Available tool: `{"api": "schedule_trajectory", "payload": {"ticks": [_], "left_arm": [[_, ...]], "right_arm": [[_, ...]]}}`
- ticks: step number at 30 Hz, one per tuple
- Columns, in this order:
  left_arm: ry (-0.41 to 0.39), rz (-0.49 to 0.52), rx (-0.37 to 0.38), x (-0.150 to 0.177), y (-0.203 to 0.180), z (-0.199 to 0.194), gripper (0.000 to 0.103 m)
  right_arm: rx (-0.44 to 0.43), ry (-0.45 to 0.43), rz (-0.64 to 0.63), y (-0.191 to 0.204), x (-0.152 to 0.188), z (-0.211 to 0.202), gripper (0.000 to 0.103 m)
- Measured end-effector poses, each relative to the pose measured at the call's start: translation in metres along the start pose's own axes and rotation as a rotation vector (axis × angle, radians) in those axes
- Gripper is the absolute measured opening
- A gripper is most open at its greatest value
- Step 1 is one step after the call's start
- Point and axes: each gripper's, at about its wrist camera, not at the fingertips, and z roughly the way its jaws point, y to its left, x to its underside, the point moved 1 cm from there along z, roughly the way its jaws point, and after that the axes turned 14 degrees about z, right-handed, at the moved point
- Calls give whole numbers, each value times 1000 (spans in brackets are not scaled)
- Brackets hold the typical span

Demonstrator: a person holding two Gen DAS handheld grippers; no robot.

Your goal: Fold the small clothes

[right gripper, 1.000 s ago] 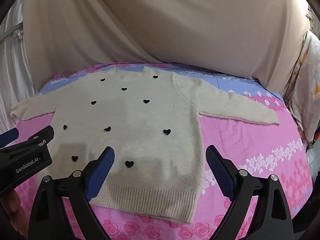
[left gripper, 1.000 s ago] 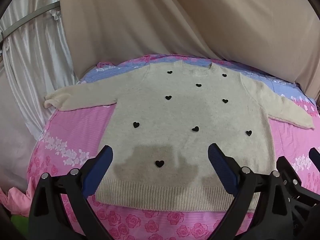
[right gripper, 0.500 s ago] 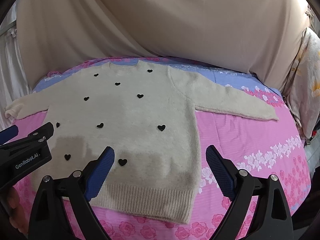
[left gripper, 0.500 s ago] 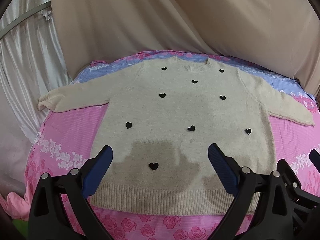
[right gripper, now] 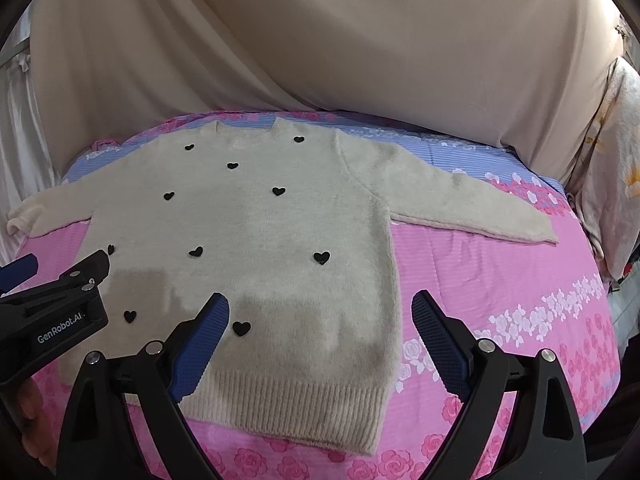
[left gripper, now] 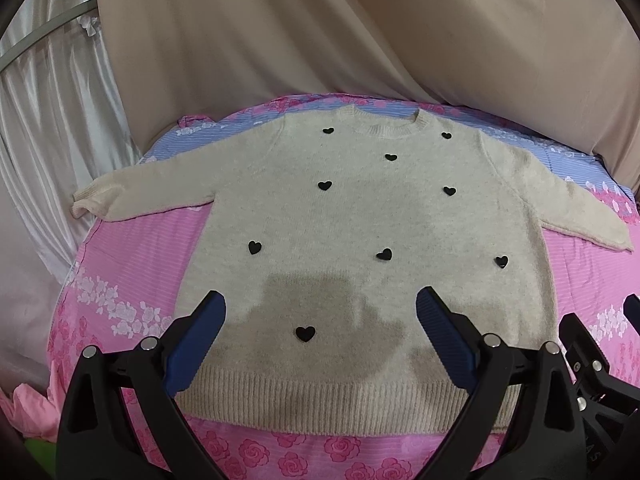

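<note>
Sweater (left gripper: pixel 360 220) in cream knit, dotted with small black hearts (left gripper: pixel 325 185), lies flat and face up on a pink bedsheet (left gripper: pixel 132 264) printed with roses, its neckline toward the far end where the sheet turns blue-striped. Both sleeves are spread outward: the left sleeve (left gripper: pixel 132 196) reaches toward the silvery curtain (left gripper: pixel 48 128), and the right sleeve (right gripper: pixel 472 208) stretches across the pink fabric toward a floral cloth (right gripper: pixel 616 168) at the side. The ribbed hem (left gripper: pixel 332 404) runs along the near edge of the bed. A beige drape (right gripper: pixel 340 40) hangs behind the bed. The left gripper (left gripper: pixel 320 332) hovers above the hem near the sweater's lower middle, its blue-padded fingers (left gripper: pixel 196 344) spread wide with nothing between them, and casts a dark shadow on the knit. The right gripper (right gripper: pixel 320 336) hangs over the lower right corner of the sweater, likewise spread apart and empty, one finger over the knit and the other over bare sheet. In the right wrist view the left gripper's black body appears at the left edge, above the sweater's lower left part.
</note>
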Motion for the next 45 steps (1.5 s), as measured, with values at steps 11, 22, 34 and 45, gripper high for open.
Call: {"api": "schedule_trajectory", "payload": {"ticks": [11, 22, 34, 45], "left_arm": [[13, -3, -13, 0, 3, 5, 94], [16, -5, -14, 2, 5, 6, 94], [15, 1, -10, 2, 1, 4, 94], [17, 5, -13, 3, -2, 3, 94]], "right_arm": [[-17, 7, -17, 8, -2, 5, 90], [-18, 8, -17, 9, -2, 4, 90], [-10, 3, -5, 5, -1, 0, 90], [-13, 6, -10, 5, 1, 0, 90]]}}
